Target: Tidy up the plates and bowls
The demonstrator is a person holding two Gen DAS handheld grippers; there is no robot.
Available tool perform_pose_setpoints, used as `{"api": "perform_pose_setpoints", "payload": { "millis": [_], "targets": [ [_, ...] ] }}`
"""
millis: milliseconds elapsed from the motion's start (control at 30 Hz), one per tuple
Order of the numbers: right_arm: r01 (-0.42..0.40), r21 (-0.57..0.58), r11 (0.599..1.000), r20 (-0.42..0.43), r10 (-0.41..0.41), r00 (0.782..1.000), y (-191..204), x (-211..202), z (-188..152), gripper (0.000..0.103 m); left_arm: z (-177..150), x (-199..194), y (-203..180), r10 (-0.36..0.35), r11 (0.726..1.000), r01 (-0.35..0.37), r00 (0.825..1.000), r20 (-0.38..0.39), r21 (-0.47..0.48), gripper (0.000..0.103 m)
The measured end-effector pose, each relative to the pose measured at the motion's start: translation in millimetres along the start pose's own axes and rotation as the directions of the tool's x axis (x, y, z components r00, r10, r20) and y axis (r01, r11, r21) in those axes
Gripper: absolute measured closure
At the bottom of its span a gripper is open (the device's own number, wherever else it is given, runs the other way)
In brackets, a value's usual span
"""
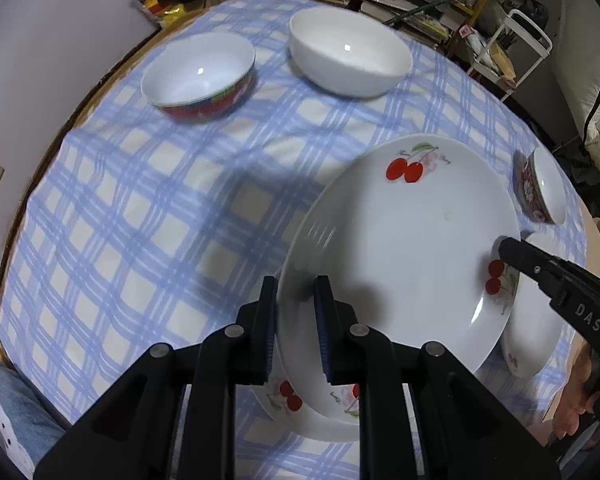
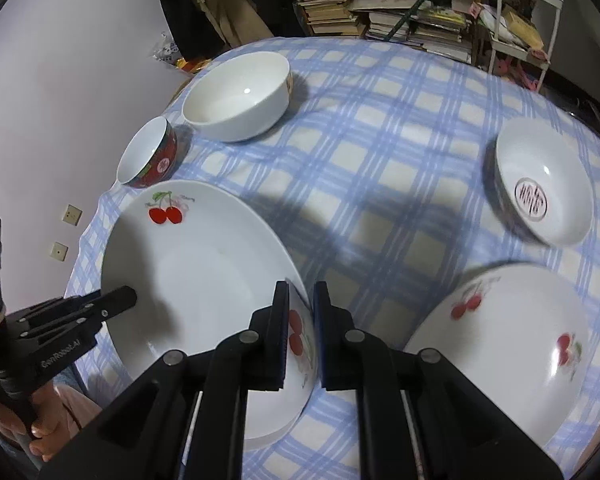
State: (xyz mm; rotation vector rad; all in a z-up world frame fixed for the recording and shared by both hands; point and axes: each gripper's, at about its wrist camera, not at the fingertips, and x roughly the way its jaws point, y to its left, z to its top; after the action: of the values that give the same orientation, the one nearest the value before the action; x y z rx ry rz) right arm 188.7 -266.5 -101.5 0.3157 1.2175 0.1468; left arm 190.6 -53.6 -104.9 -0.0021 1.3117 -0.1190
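Two close wrist views, shared plate (image 1: 400,248)

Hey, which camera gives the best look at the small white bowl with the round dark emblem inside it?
The right wrist view: the small white bowl with the round dark emblem faces the camera there, its inside and mark plainly visible. The left wrist view catches it only at the far right edge, distorted, showing mostly its patterned outer wall; the emblem cannot be seen.

A round surface draped in a blue-and-white checked cloth (image 2: 380,160). Behind it, a cluttered wooden bookshelf of stacked books (image 2: 388,12), a white metal rack (image 2: 528,20), and a pale lilac wall (image 2: 72,60) with two switch plates (image 2: 73,215).
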Motion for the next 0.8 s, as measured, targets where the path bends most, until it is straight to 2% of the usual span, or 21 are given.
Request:
{"api": "perform_pose_setpoints", "payload": {
  "millis": [133,233,400,533,667,800],
  "targets": [
    [0.000,0.008,1.000,-0.013,0.000,1.000,2,6,-13,0.089,-11,17,8,-0.014,0.999,0.012,0.999,-0.047,-0.031,0.083],
    [0.010,0.015,1.000,-0.027,-0.010,1.000,5,16,-25,0.089,-20,25,11,0.009,1.000,-0.010,0.999,-0.053,-0.018,0.082],
    [0.099,-0.053,0.994,-0.018,-0.100,0.995,15,29,-39,0.089,-20,25,12,0.011,1.000,-0.011,0.999,-0.040,0.011,0.084],
    [0.038,-0.019,0.999,-0.026,-0.039,0.999,7,37,-45,0.090,-20,24,11,0.061,0.996,-0.059,0.998,-0.022,0.061,0.084],
    [0.066,-0.058,0.996,0.010,-0.066,0.998,12,37,-51,0.090,-23,25,14,0.039,0.997,-0.038,0.999,-0.016,0.069,0.085],
    [0.063,-0.063,0.996,0.017,-0.062,0.998,11,37,-52,0.090,-26,26,12,0.059,0.995,-0.058,0.998,-0.002,0.085,0.085]
  ]
}}
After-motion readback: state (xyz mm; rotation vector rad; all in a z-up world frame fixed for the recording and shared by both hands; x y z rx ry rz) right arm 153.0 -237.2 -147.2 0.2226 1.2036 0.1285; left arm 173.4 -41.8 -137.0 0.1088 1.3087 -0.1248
